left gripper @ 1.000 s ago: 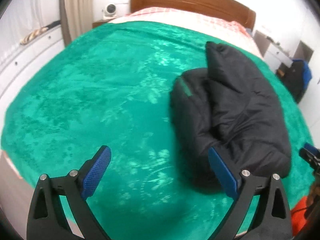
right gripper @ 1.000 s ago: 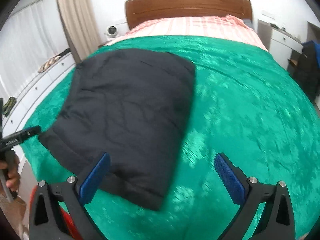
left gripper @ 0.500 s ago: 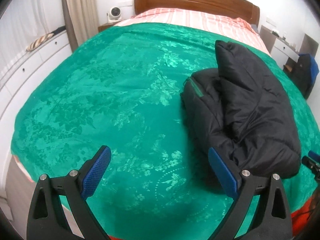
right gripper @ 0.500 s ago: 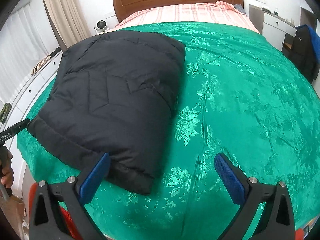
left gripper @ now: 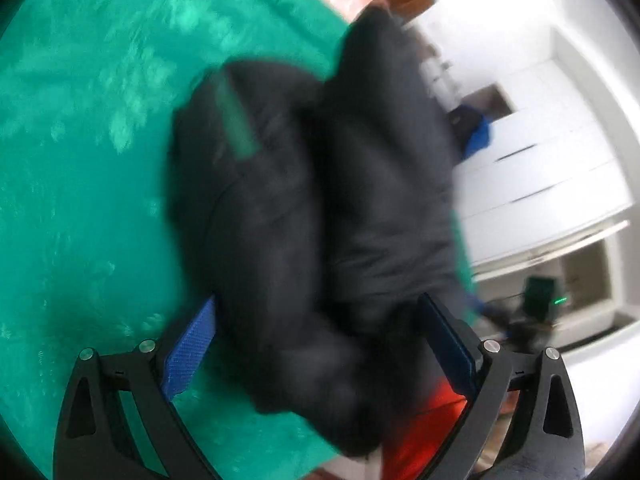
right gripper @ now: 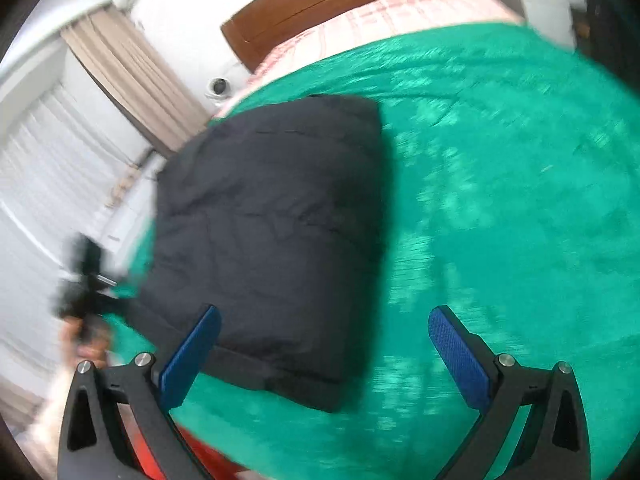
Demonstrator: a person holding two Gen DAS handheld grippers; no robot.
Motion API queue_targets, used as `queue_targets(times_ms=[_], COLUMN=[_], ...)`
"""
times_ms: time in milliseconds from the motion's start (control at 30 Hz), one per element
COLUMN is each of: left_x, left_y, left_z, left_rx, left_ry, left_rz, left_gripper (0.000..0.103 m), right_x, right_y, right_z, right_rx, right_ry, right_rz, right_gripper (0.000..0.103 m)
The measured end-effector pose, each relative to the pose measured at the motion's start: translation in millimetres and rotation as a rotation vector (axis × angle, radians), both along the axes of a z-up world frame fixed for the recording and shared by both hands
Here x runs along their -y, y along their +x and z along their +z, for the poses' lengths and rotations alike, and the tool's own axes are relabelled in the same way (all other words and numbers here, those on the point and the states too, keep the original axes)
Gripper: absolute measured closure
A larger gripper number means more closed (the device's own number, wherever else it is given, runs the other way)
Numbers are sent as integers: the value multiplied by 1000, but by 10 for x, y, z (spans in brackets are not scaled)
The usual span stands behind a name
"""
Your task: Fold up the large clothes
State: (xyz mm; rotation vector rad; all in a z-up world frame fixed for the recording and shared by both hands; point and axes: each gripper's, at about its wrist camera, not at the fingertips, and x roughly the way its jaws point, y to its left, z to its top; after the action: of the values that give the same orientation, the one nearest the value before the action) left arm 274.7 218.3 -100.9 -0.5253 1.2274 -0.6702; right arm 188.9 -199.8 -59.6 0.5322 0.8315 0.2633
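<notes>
A black puffer jacket (left gripper: 320,200) lies folded into a thick bundle on the green bedspread (left gripper: 80,160), near the bed's front edge. My left gripper (left gripper: 316,320) is open, and the bundle's near end fills the space between its blue pads without clear contact; this view is blurred. In the right wrist view the jacket (right gripper: 272,240) is a flat dark rectangle. My right gripper (right gripper: 324,320) hangs open over its near right corner, empty. The left gripper (right gripper: 84,276), in a person's hand, shows as a blur at the jacket's left edge.
A wooden headboard (right gripper: 340,0) and pink striped sheet (right gripper: 380,20) are at the far end. Curtain (right gripper: 132,88) and a small camera (right gripper: 218,88) stand at the left. White cabinets (left gripper: 540,160) line the right side. Something red (left gripper: 424,432) sits below the bed edge.
The left gripper has swung right toward the jacket, which now sits between its fingers. The right view has tilted and moved closer. Both views are now motion-blurred. Jaws stay open.
</notes>
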Motion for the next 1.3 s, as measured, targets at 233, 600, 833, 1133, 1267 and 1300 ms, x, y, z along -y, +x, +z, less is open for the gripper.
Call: queue_targets(times_ms=[233, 600, 833, 1133, 1267, 1300], left_x=[72, 429, 789, 921, 947, 966], left_y=[56, 232, -203, -571, -434, -359], left_z=[-435, -450, 147, 733, 1046, 1116], left_rx=[-102, -75, 201, 419, 492, 510], left_ry=[-47, 46, 307, 314, 309, 315], left_rz=[16, 40, 84, 124, 163, 174], left_gripper=[0, 19, 62, 65, 65, 65], right_x=[43, -238, -958, -1330, -1355, -1324], right_y=[704, 1304, 821, 318, 534, 687], right_z=[-561, -904, -346, 92, 375, 453], right_rx=[-117, -182, 134, 466, 549, 555], right_ry=[248, 139, -426, -625, -620, -598], right_rz=[187, 309, 362, 334, 320, 320], right_gripper=[0, 3, 26, 31, 32, 32])
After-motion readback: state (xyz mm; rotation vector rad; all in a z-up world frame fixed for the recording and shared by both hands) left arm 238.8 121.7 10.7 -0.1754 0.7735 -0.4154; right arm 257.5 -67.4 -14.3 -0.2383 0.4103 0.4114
